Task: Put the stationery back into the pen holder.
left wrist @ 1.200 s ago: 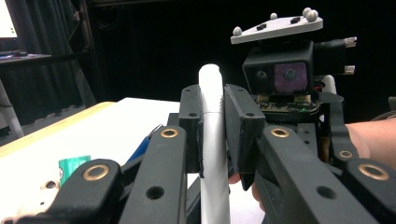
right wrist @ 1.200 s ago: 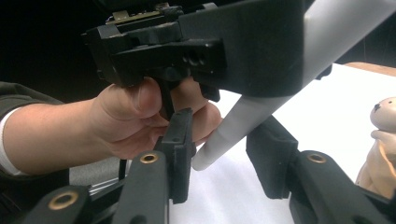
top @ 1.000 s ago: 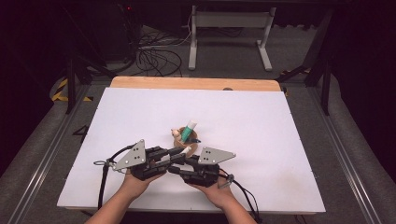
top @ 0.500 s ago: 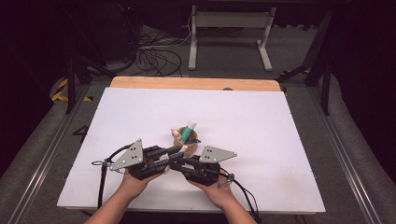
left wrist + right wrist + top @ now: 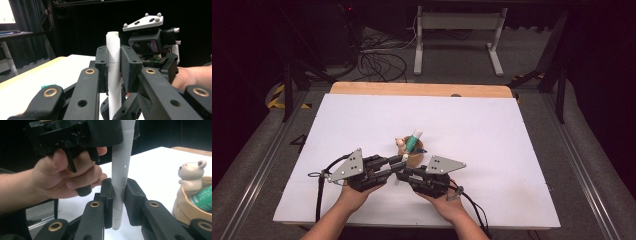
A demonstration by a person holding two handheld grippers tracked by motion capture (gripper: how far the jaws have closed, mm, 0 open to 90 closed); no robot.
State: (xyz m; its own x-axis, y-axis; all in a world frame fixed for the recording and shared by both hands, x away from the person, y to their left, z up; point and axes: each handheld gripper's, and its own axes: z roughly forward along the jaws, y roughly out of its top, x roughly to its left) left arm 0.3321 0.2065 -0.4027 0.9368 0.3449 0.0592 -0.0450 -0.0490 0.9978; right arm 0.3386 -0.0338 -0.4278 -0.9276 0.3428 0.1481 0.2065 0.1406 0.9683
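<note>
While the left gripper (image 5: 398, 161) clamps the upper part of a white pen (image 5: 113, 75), the right gripper (image 5: 118, 202) has just been closing and now has its pads pressed on the pen's lower barrel, near the tip. A second ago its jaws stood a little wider; in the right gripper view they now sit tight against the printed barrel, so both ends of the pen are pinched at once. The pen stands upright between the two tools, just above the white table (image 5: 492, 130) and just in front of the small brown bear-shaped holder (image 5: 411, 154), which has a green-capped tube (image 5: 415, 139) leaning in it. Neither hand has shifted across the table. With both grips set, I judge the pair ready to pull the cap from the barrel, or push it on; a crooked pull could make the pen slip.
</note>
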